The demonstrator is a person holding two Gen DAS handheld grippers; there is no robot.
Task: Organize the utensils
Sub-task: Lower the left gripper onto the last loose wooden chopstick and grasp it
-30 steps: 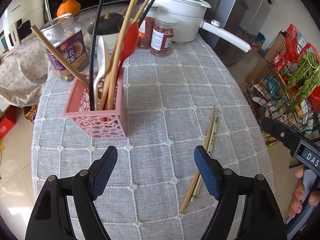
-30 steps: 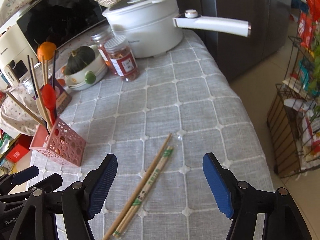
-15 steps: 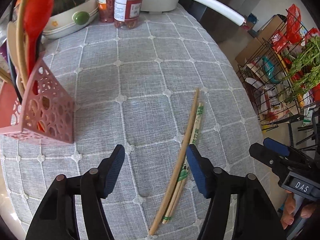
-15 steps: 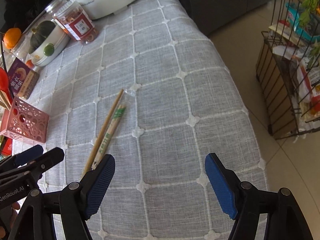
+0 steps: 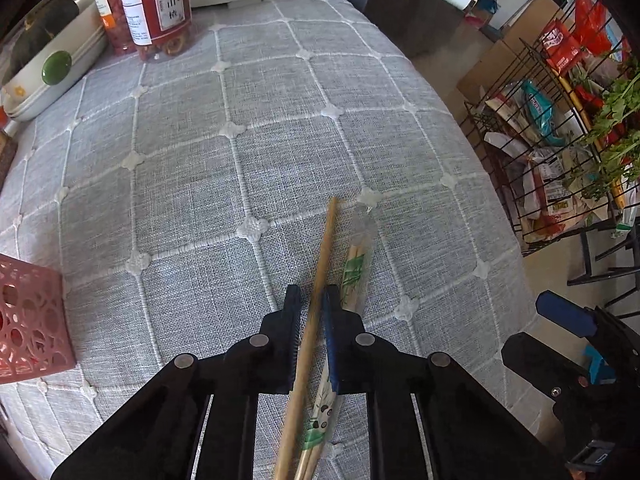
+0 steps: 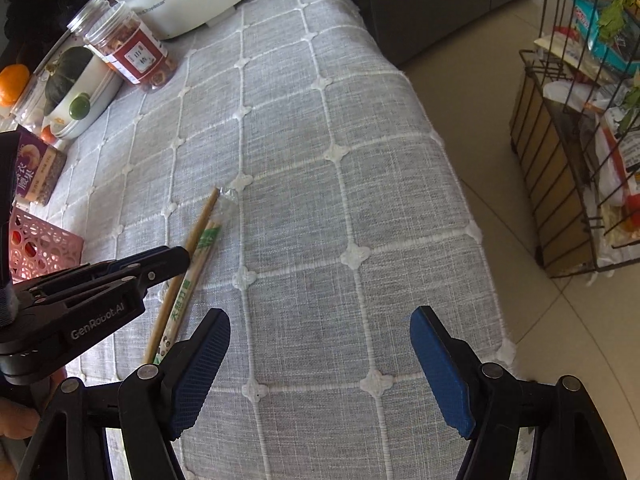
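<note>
left gripper (image 5: 311, 312) closing on bare chopstick (image 5: 320, 268) | right gripper (image 6: 320, 344) spread (empty) | jar (image 5: 156, 8): dried slices

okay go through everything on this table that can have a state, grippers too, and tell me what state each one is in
Left gripper: jaws closing around the bare chopstick.
Right gripper: jaws open, nothing between them.
Wrapped chopsticks: flat on the tablecloth, outside the left jaws.
Red-label jar: upright.
Pink holder: upright.
</note>
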